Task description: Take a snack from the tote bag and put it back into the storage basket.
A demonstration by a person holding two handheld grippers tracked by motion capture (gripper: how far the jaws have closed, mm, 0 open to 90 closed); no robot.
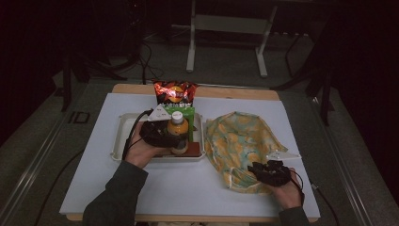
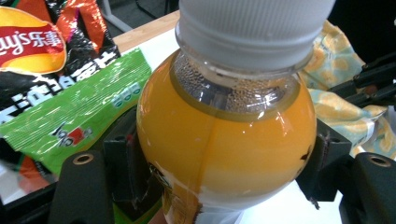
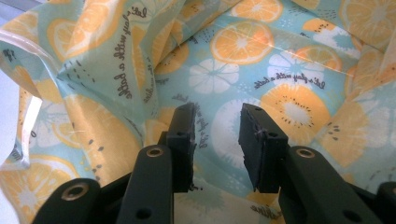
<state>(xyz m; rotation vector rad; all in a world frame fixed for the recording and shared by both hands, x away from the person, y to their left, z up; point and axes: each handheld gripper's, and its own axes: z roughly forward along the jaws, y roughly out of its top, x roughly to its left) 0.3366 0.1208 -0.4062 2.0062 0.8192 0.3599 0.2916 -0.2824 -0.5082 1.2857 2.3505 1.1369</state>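
**Two grippers at work: bottle held at the tray, jaws parted at the bag**

Two grippers are on the table, and the white tray (image 1: 118,141) serves as the landmark. The left gripper (image 1: 175,136) is over the tray's middle, its black jaws clamped on either side of a bottle (image 1: 178,129) of orange drink. In the left gripper view the pads press the bottle's round orange shoulder from both sides, and the white cap (image 2: 254,28) rises above them, so the bottle stands roughly upright between the jaws. Whether its base rests on the tray or hangs just above it cannot be told.

At the tray's far edge stands a red and black crisp bag (image 1: 175,92), with a green packet (image 1: 187,114) just in front of it, close behind the bottle. A brown flat thing (image 1: 192,149) lies in the tray near the bottle's foot.

Right of the tray, just beside its edge, lies a bag (image 1: 240,141) printed with orange slices on pale blue, crumpled and spread on the table. The right gripper (image 1: 258,170) sits at the bag's near corner, well apart from the tray. In the right gripper view its jaws stand parted, with a clear gap between the pads; the printed cloth lies under and beyond them, and the pads pinch nothing.
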